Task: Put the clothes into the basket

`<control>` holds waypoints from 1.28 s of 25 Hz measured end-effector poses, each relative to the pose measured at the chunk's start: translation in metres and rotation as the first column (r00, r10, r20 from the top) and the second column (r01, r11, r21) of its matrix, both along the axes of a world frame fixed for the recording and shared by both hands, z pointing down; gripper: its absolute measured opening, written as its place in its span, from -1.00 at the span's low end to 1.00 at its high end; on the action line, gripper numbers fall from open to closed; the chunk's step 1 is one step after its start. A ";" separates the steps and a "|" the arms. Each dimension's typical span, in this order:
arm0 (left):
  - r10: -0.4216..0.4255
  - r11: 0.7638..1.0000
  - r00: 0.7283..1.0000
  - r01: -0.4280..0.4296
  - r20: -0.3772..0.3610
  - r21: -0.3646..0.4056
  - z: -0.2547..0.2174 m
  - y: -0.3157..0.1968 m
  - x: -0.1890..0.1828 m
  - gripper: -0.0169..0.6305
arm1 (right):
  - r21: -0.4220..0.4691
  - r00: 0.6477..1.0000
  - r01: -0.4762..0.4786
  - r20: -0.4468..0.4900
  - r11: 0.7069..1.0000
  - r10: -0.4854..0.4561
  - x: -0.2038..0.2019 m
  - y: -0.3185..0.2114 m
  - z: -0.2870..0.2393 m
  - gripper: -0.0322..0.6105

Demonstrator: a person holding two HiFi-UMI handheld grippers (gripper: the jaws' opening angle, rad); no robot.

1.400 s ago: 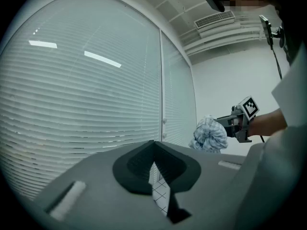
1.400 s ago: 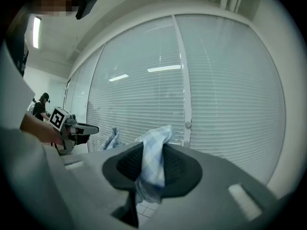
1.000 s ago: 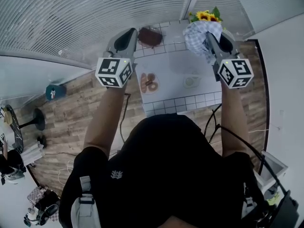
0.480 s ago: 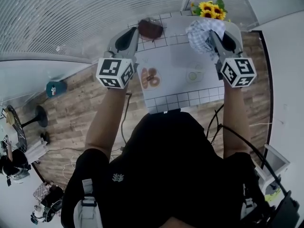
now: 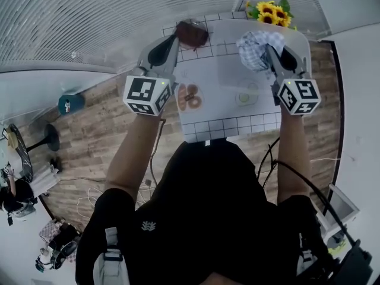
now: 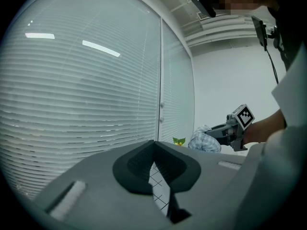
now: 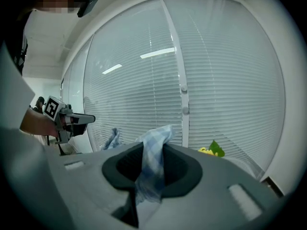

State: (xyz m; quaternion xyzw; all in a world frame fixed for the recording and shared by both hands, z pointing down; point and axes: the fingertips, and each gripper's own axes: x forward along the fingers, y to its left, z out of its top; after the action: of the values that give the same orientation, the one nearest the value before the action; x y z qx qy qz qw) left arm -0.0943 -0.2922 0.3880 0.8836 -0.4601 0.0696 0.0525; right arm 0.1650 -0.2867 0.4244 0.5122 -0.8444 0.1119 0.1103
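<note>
cloth (image 7: 154, 145) clamped in right tool (image 7: 149, 176), long axis upright, tip up

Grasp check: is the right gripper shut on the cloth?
Yes, shut: the cloth is pinched between the jaws of the right gripper.

The head view looks steeply down on the white tiled table (image 5: 231, 124), while cameras on the left gripper (image 5: 176, 38) and right gripper (image 5: 269, 48) skim close above it, both catching its yellow sunflowers (image 5: 273, 13).
</note>
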 end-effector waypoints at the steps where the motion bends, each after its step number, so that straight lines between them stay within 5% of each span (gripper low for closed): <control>1: 0.001 1.000 1.000 -0.001 0.002 -0.003 0.003 0.000 0.002 -0.93 | -0.004 1.000 -0.002 0.004 1.000 0.002 0.001 -0.001 0.003 -0.61; 32: -0.008 0.999 1.000 0.008 0.006 -0.031 0.024 -0.006 0.005 -0.93 | -0.107 0.999 -0.005 -0.038 0.994 0.001 0.007 -0.010 0.053 -0.57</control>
State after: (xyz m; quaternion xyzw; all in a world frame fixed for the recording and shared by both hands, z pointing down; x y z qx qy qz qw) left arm -0.0891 -0.2981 0.4115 0.8807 -0.4625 0.0791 0.0650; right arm 0.1720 -0.2964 0.4773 0.5087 -0.8343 0.1472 0.1533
